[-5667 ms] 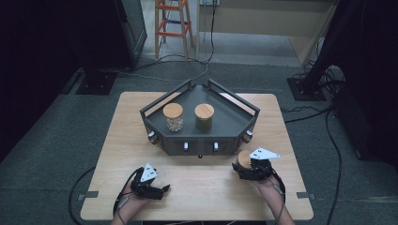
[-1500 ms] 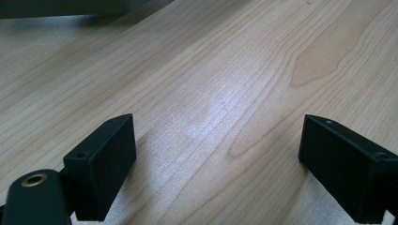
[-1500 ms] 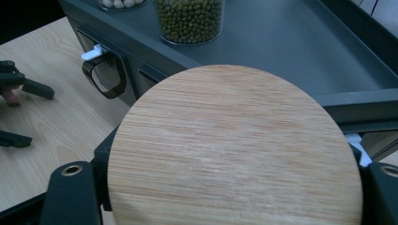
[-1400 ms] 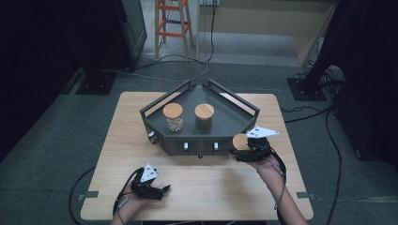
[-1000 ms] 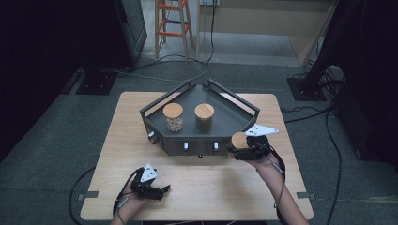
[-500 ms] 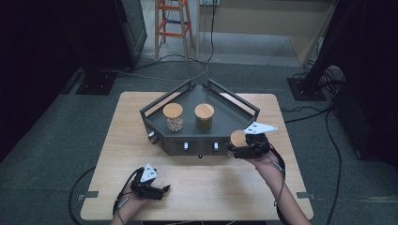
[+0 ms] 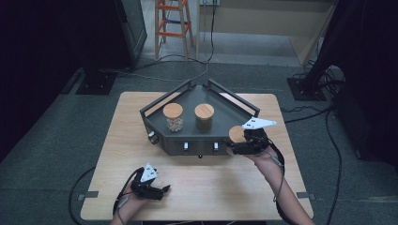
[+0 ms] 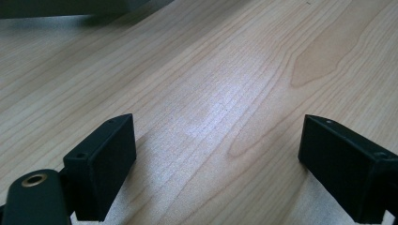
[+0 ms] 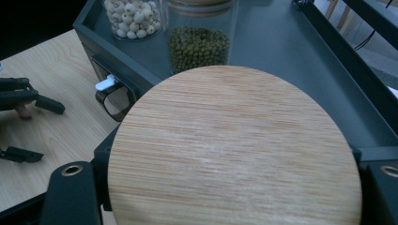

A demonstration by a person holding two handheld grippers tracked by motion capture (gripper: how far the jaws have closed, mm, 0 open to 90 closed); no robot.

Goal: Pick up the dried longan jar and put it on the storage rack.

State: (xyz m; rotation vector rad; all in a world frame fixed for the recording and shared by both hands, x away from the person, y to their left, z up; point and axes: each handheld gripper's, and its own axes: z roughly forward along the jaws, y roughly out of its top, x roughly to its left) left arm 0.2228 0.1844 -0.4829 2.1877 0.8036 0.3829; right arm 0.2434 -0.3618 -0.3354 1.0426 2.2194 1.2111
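Nearest the person's edge of the wooden table [image 7: 202, 187], the left gripper [image 7: 164, 190] rests low on the bare boards near the front left, its jaws spread wide with nothing between them; in the left gripper view the two black jaws stand well apart over plain wood grain, and a dark edge shows at the upper left corner of that view. Farther in and to the right, the right gripper [image 7: 231, 147] is clenched on a jar with a round wooden lid [image 7: 237, 134], held at the front right corner of the dark tray [image 7: 234, 110], just at its rim. In the right gripper view the wooden lid [image 9: 234, 150] sits between the two black jaws, one jaw on each side of it, and the jar's body below the lid is hidden. Beyond it, inside the tray, two more glass jars with wooden lids stand upright side by side: the jar of green beans [image 7: 204, 117] closer to the held jar, and the jar of pale round seeds [image 7: 173, 117] to its left. On the tray's front wall two small light switches [image 7: 186, 146] show, with a knob at the left corner. Behind the table an orange ladder [image 7: 171, 23] stands on the grey floor.
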